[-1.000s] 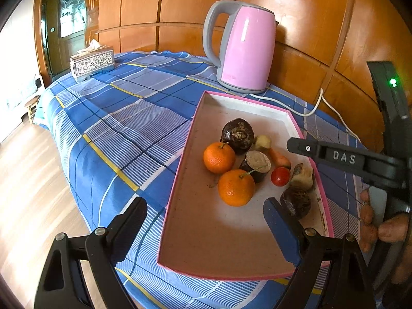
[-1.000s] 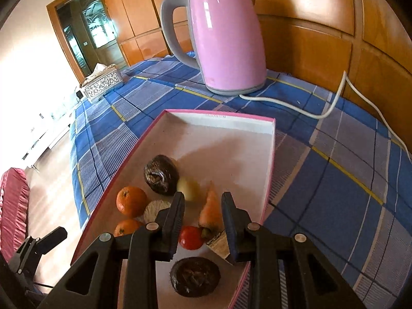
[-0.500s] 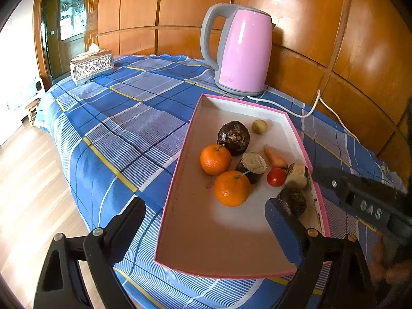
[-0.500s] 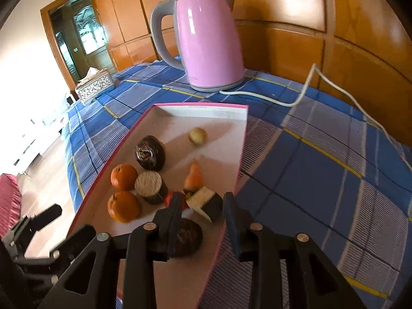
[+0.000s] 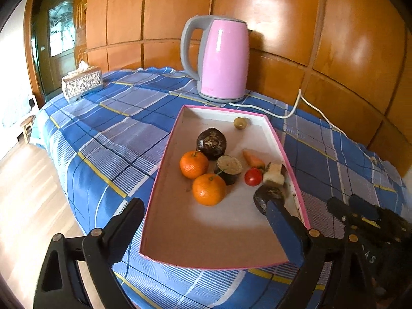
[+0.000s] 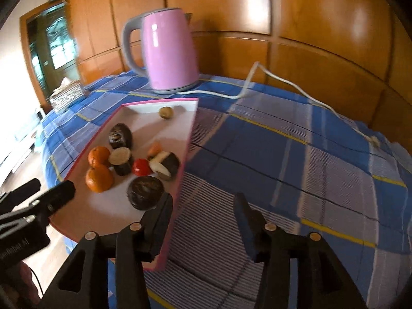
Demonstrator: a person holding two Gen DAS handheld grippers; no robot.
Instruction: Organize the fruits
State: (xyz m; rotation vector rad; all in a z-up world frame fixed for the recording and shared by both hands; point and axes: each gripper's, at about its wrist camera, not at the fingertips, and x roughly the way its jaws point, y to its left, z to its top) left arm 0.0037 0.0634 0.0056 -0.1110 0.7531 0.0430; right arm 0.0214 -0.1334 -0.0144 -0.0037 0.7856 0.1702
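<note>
A pink-rimmed tray [image 5: 164,159] lies on the checked cloth. It holds two oranges [image 5: 194,164], a dark round fruit [image 5: 211,143], a cherry tomato [image 5: 253,177], a carrot piece [image 5: 252,159] and a small yellowish fruit [image 5: 240,123] by the far wall. My left gripper [image 5: 198,211] hangs over the tray's near half, jaws wide and still opening, gripping nothing. Another dark fruit [image 5: 273,191] sits just past its right fingertip. My right gripper [image 6: 202,202] is over the cloth beside the tray's right rim [image 6: 188,141], jaws opening, nothing between them.
A pink kettle [image 5: 221,59] stands behind the tray, its white cord [image 5: 296,108] trailing right across the cloth. A tissue box [image 5: 82,82] sits at the far left corner. The table's edge drops to a wooden floor on the left. Wood panelling closes the back.
The right gripper drew back out of the tray to the cloth on its right, and its jaws parted. The small yellowish fruit rolled to the tray's far end. The left gripper backed off slightly.
</note>
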